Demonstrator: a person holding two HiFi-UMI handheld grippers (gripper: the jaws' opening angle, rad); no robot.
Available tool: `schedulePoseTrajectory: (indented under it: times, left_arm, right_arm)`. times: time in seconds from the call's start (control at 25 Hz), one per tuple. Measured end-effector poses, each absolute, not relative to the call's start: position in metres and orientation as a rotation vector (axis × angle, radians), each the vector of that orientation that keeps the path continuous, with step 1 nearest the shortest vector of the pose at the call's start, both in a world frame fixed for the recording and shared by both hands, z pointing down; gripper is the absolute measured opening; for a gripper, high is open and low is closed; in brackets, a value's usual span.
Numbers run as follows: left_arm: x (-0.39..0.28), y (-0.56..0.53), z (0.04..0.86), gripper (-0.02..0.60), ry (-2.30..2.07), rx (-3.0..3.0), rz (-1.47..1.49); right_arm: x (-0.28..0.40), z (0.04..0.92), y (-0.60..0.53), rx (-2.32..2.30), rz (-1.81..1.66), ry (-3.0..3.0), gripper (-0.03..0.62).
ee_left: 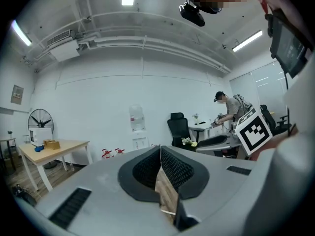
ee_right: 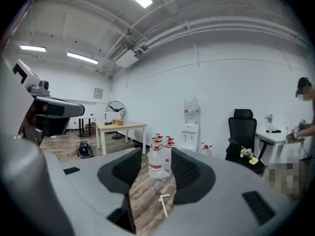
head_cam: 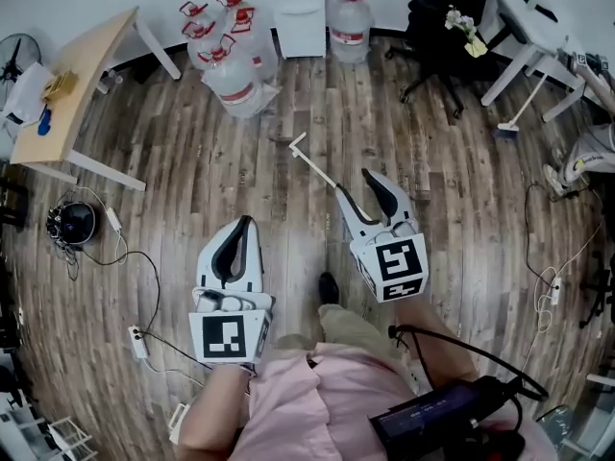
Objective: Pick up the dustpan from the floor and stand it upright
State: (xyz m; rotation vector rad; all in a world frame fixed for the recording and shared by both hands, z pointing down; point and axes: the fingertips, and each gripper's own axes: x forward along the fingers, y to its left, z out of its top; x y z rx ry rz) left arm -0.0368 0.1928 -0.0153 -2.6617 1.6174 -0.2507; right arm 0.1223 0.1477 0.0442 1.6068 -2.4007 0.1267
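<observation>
left gripper: fingers clenched tip to tip, empty | right gripper: fingers released, holding nothing | dustpan: white handle flat on wood floor, just ahead of right gripper, rest hidden behind it

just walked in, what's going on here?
A person stands on the wood floor with a gripper in each hand. The right gripper is open and empty, held above a white handle lying on the floor, probably the dustpan's; its far end is hidden behind that gripper. The left gripper is shut on nothing. Nothing is picked up yet.
</observation>
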Motion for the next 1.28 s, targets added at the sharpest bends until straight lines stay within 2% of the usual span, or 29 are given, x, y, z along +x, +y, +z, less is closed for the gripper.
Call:
schedulePoseTrajectory:
  times: [0.6, 1.28]
  left_arm:
    - [-0.073, 0.083, -0.037, 0.014, 1.778, -2.565, -0.173]
    - [-0.149, -0.15, 0.037, 0.014, 1.751, -2.692, -0.31]
  right_arm:
    - [0.105, 0.017, 0.011, 1.541, 0.015, -2.452, 0.179]
    - [0.061, 0.085, -0.197, 1.548, 0.137, -2.311, 0.179]
